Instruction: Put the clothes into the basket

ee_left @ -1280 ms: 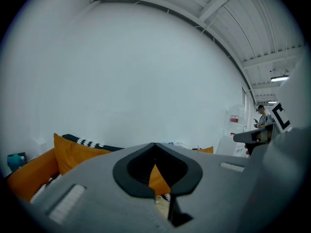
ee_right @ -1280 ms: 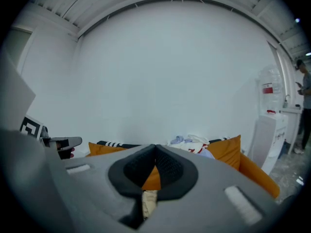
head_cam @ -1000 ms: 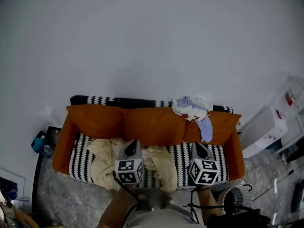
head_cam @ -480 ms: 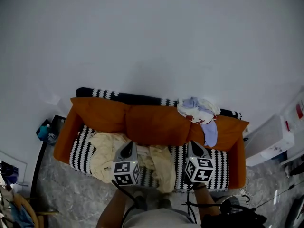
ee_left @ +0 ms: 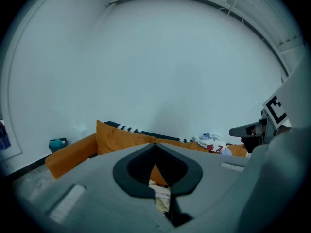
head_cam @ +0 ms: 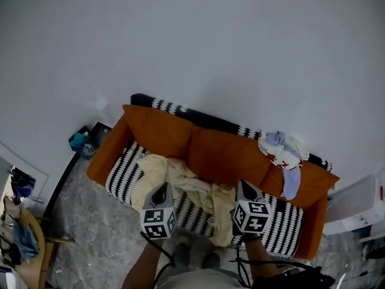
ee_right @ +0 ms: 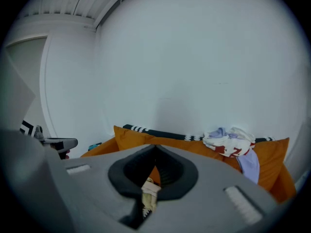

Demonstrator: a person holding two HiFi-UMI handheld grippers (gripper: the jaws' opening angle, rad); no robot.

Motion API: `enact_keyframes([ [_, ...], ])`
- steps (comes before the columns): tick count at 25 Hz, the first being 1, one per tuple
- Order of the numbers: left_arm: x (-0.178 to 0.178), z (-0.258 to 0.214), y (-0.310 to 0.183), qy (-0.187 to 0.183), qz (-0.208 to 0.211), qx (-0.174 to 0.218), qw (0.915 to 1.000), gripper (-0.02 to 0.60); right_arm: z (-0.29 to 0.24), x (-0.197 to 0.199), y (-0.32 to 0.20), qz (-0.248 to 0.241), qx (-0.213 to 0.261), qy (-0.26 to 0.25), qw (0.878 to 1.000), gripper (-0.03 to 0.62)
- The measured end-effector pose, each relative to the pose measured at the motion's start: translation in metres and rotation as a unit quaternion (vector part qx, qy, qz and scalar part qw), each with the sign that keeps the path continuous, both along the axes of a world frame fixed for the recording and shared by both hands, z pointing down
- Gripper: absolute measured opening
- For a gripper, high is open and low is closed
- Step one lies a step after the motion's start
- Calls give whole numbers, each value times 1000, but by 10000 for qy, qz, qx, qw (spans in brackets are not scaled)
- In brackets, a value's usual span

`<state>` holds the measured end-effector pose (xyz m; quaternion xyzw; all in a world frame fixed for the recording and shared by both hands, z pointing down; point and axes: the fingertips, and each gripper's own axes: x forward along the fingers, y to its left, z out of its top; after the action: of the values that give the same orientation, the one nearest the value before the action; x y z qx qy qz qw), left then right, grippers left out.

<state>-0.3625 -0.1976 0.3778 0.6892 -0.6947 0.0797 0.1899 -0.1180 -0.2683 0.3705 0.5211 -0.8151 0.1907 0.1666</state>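
Two claws [head_cam: 161, 190] [head_cam: 243, 185] abreast before sofa [head_cam: 228, 158], apparently shut.

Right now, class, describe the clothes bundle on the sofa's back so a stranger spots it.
Find the orange sofa against the white wall. On its backrest, near its right end in the head view, sits the bundle. Unlike the cream garment on the seat, it is white, lilac and red.

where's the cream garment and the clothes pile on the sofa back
cream garment [head_cam: 171, 179]: head view, its crumpled middle
clothes pile [head_cam: 281, 151]: head view, middle of the bundle
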Motion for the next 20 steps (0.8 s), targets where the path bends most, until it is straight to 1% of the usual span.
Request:
enact_keyframes([
  [5, -46, 33, 31, 15, -526, -339, 9980, -6, 20, -50, -10, -499, -143, -17, 9987, 3],
  [9, -72, 72, 43, 152, -748, -668, 9948, -6, 52, -74, -17, -594, -322, 21, 9977, 3],
  [16, -91, 152, 48, 356, -932, -1117, 9887, -6, 142, -93, -14, -759, -913, 270, 9926, 3],
  [20, -94, 206, 48, 636, -962, -1340, 9842, -6, 193, -97, -14, -775, -1163, 384, 9894, 3],
])
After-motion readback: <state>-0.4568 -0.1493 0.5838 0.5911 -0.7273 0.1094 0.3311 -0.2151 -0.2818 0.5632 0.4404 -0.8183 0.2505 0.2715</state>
